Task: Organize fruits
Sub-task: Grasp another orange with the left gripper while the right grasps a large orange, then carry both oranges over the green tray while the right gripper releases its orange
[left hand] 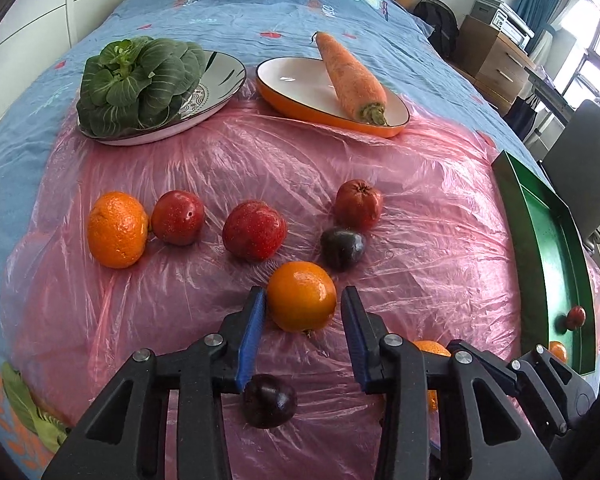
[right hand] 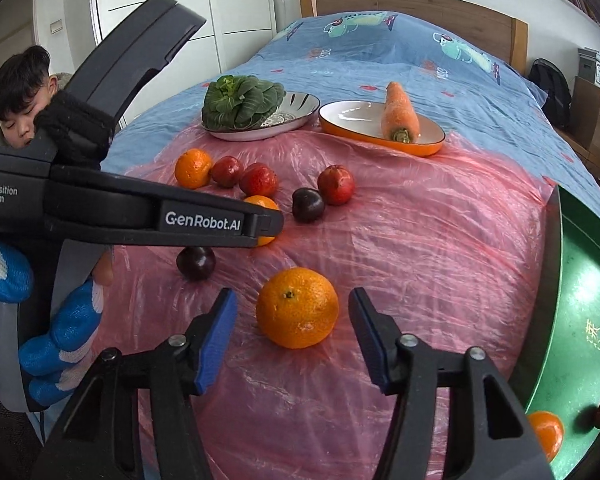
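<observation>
Fruits lie on a pink plastic sheet [left hand: 420,200] on a bed. My left gripper [left hand: 303,300] is open, its jaws either side of an orange [left hand: 301,296]; a dark plum [left hand: 269,400] lies below it. My right gripper [right hand: 293,312] is open around another orange [right hand: 297,307]. Farther back are an orange [left hand: 117,229], red fruits [left hand: 177,217] [left hand: 254,230] [left hand: 358,204] and a dark plum [left hand: 342,248]. A green tray [left hand: 556,248] at the right holds an orange [right hand: 546,432] and a red fruit [left hand: 576,316].
A plate with a leafy green vegetable [left hand: 140,80] and an orange dish [left hand: 300,104] with a carrot [left hand: 354,76] stand at the back. The left gripper's body [right hand: 160,220] crosses the right wrist view. A person [right hand: 20,92] sits at the left.
</observation>
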Demonstrator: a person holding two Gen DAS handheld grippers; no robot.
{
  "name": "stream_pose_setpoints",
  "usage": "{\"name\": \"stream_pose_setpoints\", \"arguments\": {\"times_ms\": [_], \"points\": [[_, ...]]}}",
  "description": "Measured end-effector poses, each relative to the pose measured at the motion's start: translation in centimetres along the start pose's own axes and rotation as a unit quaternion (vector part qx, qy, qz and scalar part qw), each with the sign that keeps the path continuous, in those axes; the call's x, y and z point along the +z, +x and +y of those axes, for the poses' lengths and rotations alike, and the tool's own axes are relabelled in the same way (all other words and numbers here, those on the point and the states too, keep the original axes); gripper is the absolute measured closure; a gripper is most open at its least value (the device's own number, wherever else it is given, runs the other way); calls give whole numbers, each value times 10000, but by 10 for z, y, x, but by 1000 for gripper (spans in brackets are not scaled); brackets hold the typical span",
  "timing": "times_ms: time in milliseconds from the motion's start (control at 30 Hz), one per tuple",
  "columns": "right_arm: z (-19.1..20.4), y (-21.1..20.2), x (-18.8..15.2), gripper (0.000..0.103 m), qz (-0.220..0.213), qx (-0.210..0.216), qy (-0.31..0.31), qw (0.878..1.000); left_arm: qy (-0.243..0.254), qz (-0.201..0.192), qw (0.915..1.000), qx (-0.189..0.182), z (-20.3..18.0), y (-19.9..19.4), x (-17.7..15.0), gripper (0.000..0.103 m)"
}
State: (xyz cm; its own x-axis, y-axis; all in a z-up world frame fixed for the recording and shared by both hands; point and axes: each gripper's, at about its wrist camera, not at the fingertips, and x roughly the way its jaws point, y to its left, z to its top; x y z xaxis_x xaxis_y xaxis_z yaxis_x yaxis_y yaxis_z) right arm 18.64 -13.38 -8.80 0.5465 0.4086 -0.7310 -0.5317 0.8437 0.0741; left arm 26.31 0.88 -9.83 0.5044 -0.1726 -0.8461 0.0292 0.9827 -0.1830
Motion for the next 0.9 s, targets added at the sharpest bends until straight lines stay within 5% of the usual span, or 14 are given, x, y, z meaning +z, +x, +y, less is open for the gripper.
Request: {"name": "stream_pose_setpoints", "arguments": {"times_ms": [200, 267, 900], "points": [[3, 12, -5, 15, 167, -90, -120, 9997, 164, -12, 9998, 131, -3, 5, 0, 71], [-1, 14, -4, 24, 186, -81, -52, 9998, 181, -25, 9998, 124, -5, 7, 1, 71], [-15, -25, 0, 27, -108, 363, 588, 9976, 43, -336, 9992, -194, -3, -45, -4, 72]]}}
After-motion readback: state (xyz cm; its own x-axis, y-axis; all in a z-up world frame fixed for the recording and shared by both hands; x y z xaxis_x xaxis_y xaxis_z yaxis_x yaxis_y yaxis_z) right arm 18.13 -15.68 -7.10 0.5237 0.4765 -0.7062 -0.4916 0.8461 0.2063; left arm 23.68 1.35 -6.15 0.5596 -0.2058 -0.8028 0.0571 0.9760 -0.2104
